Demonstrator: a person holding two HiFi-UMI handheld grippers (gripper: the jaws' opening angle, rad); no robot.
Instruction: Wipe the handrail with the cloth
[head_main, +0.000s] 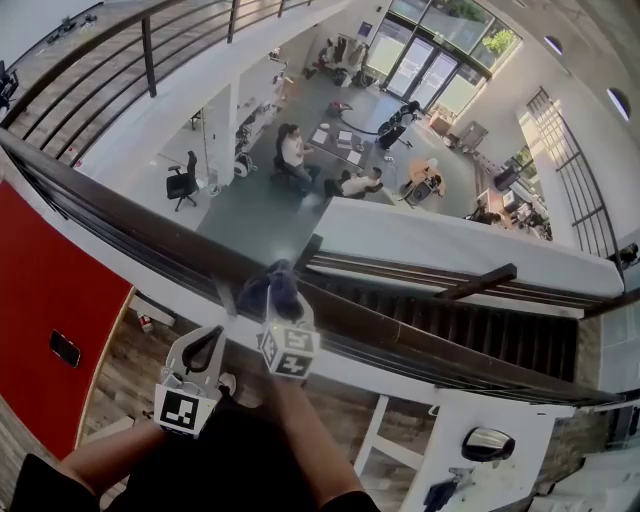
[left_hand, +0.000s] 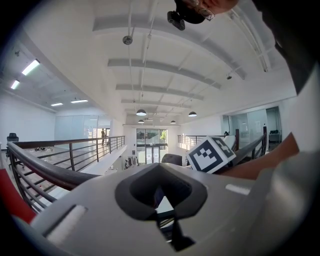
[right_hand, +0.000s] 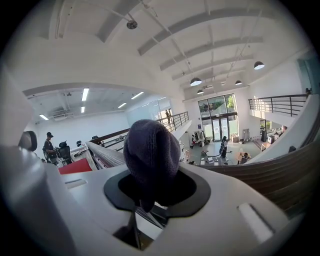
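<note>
Your grey plastic left gripper (head_main: 208, 338) hangs low, its jaws together on nothing; your grey plastic right gripper (head_main: 285, 318), further forward, pinches a dark knitted cloth (head_main: 272, 290).

The cloth (right_hand: 151, 155) at the handrail (head_main: 120, 215) is soft, fuzzy knit. The handrail looks like dark, smooth wood with a little shine. My right claw (head_main: 280, 312) beside the handrail is smooth, dull grey plastic.

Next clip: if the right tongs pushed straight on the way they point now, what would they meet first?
The dark cloth clamped in the right tongs leads, and it would meet the handrail first. It looks right at the rail, though contact is unclear.
</note>
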